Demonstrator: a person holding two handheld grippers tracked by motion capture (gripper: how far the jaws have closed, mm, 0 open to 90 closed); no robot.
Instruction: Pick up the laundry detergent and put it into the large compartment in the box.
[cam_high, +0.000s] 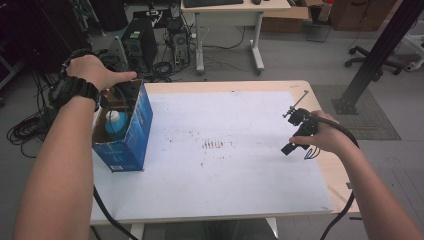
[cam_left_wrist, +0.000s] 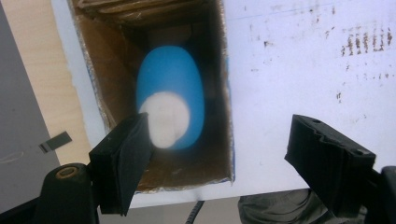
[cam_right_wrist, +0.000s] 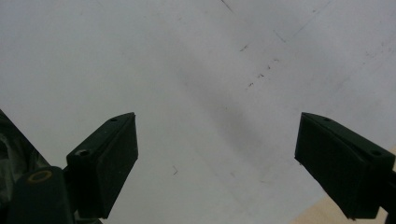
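An open-topped blue cardboard box (cam_high: 134, 131) stands at the table's left edge. Inside it is a blue bottle (cam_left_wrist: 173, 79) with a white cap (cam_left_wrist: 166, 119), also visible from above as the bottle (cam_high: 116, 123). A hand holds my left gripper (cam_left_wrist: 219, 126) just over the box's mouth, pointing down into it. Its jaws stand apart and touch nothing, with the bottle well below them. My right gripper (cam_right_wrist: 217, 123) hangs open over the white sheet (cam_right_wrist: 196, 70) near the table's right side, where the other hand holds the right gripper (cam_high: 299, 131).
A white sheet (cam_high: 225, 170) with dark smudges in its middle covers most of the wooden table (cam_high: 327, 172). Beyond the far edge are a computer tower (cam_high: 139, 46), cables, a desk leg and a black post (cam_high: 380, 50).
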